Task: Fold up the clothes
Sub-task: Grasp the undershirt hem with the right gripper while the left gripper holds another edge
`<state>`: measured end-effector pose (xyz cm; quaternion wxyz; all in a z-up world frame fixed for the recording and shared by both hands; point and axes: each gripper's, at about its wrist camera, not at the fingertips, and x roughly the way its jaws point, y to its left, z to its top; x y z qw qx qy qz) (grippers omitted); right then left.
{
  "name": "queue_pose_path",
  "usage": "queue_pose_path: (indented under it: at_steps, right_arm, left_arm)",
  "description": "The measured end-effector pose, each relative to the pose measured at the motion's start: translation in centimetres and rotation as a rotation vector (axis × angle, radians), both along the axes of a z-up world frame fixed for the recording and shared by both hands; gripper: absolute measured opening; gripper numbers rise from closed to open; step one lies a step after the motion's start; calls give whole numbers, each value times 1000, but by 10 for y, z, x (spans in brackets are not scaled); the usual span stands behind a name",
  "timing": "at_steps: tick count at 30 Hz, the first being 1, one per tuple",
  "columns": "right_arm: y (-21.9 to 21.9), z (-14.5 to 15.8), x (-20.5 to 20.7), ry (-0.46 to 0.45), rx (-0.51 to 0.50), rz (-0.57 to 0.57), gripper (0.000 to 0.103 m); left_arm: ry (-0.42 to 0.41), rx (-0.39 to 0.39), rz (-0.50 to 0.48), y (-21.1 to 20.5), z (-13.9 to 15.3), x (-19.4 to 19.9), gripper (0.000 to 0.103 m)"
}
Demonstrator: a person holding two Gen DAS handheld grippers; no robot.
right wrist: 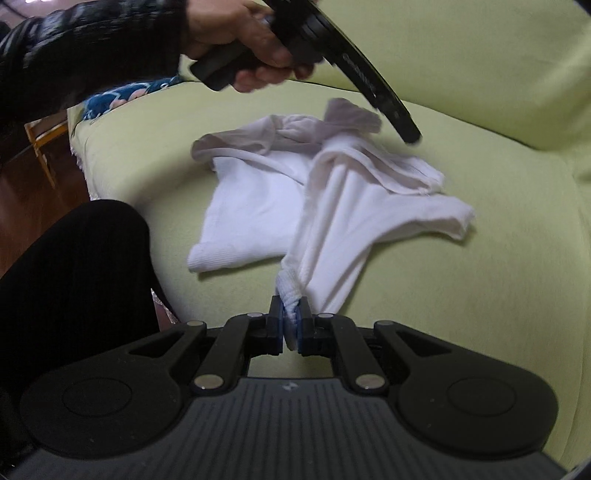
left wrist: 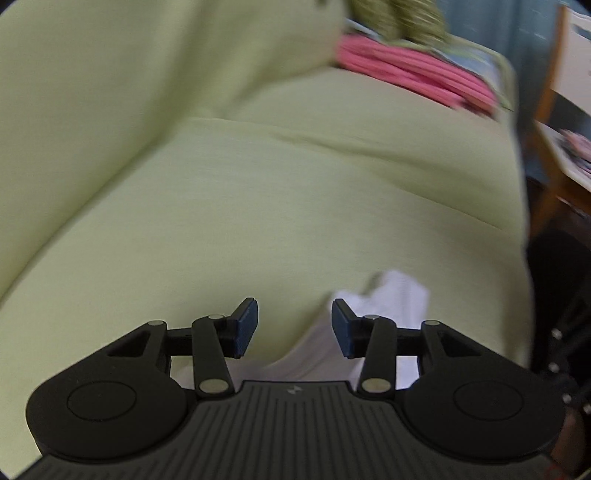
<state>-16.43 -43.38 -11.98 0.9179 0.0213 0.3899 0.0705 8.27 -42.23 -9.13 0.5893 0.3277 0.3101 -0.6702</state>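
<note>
A white garment lies crumpled on the pale green sofa seat. My right gripper is shut on a bunched corner of it at the near edge, and the cloth stretches away from the pads. In the left wrist view my left gripper stands open above the seat with nothing between its blue pads. A bit of the white garment shows just beyond and under its right finger. In the right wrist view a hand holds that left tool over the garment's far end.
A pink cloth and an olive patterned cloth lie at the far end of the sofa. Wooden furniture stands past the sofa's edge. A leg in black is beside the seat's front, with a blue patterned cloth behind it.
</note>
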Motion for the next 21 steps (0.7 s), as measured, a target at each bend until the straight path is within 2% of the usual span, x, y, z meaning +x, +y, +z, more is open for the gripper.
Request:
queue_pose_path:
  at_steps: [2,5,9,11,12,14,17,21]
  right_arm:
    - [-5,-3,-3,3,9,-11,5]
    - [-10,-7,-4,8,23,-22,5]
    - [-16,-10,-5,8,49,-32,5]
    - [-18,-9,-4,4,61,-42,5]
    - [-18,-8,-4,0,66,-50,5]
    - [-20,-5,-3,-14,75,-69,5]
    - [-27,13,-8,-67,81,-123,5]
    - [-36,53,-18,-180,2,-200,5]
  left_arm:
    - [53,41,-79,-13,-11,-2,50]
    - [68,125,-154,-28,-32,-5,50]
    - [117,152,-175,-30,-42,-4,46]
    - [134,140,-194,-31,-47,-7,15]
    - [120,121,-183,-28,-48,-7,9]
    - [113,59,-122,-24,-39,-2,7]
    - [134,-87,14,6,-13,11,6]
    - [134,-312,226,68,37,24,5]
